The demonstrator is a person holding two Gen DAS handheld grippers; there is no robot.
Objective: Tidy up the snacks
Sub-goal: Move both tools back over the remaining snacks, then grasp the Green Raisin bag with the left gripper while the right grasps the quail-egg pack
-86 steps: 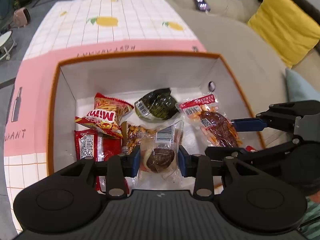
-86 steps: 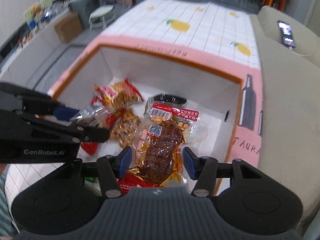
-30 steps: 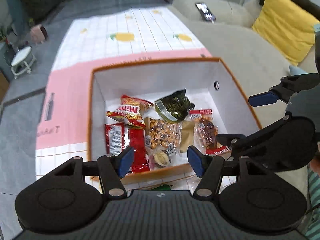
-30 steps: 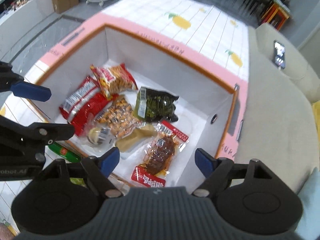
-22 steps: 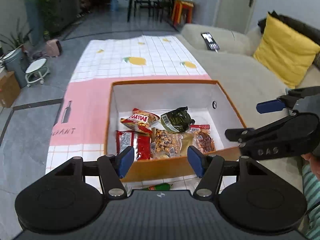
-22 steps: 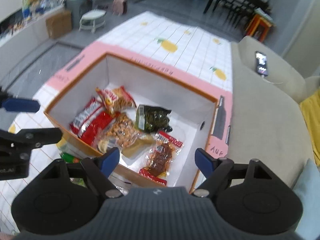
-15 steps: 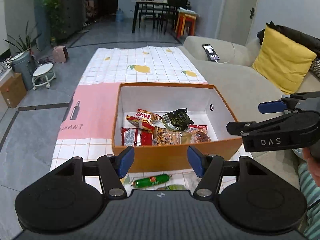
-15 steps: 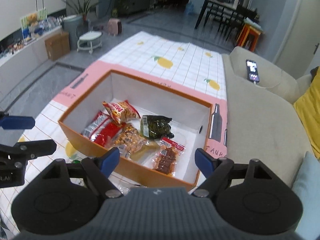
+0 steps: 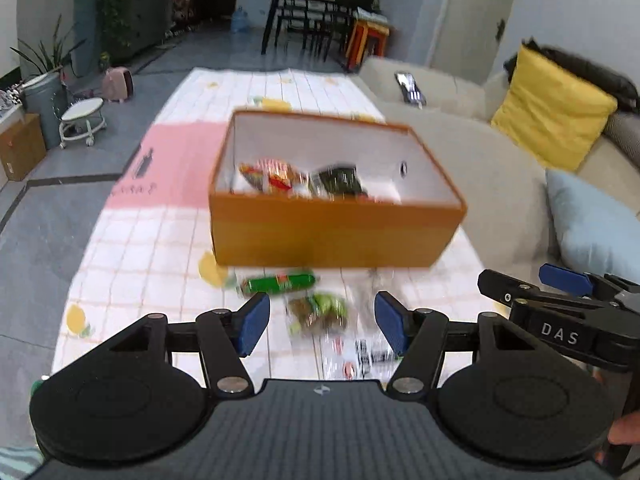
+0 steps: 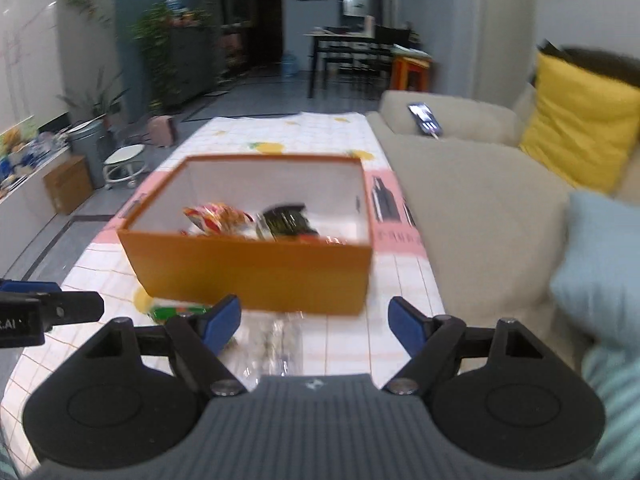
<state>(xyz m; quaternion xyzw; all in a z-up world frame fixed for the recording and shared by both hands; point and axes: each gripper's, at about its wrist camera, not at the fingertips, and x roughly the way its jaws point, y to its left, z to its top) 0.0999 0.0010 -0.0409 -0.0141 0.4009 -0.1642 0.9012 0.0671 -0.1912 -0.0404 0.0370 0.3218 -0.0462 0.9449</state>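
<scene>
An orange box (image 9: 332, 236) with white inner walls stands on the table and holds several snack packs, among them a red and yellow bag (image 9: 272, 174) and a dark green pack (image 9: 340, 178). The box also shows in the right wrist view (image 10: 256, 276). In front of it lie a green sausage stick (image 9: 280, 282), a green and brown pack (image 9: 320, 312) and a clear wrapper (image 9: 360, 354). My left gripper (image 9: 322, 322) is open and empty above these loose snacks. My right gripper (image 10: 314, 326) is open and empty, low in front of the box.
The table has a white grid cloth (image 9: 152, 256) with lemons and a pink band. A beige sofa (image 9: 492, 168) runs along the right, with a yellow cushion (image 9: 552, 108), a pale blue cushion (image 9: 592, 228) and a phone (image 9: 410, 88). A small stool (image 9: 82, 120) stands on the floor at left.
Both grippers let go of their snack packs in the box, opened, and pulled back and down. The box now shows from its front side, with loose snacks in front.
</scene>
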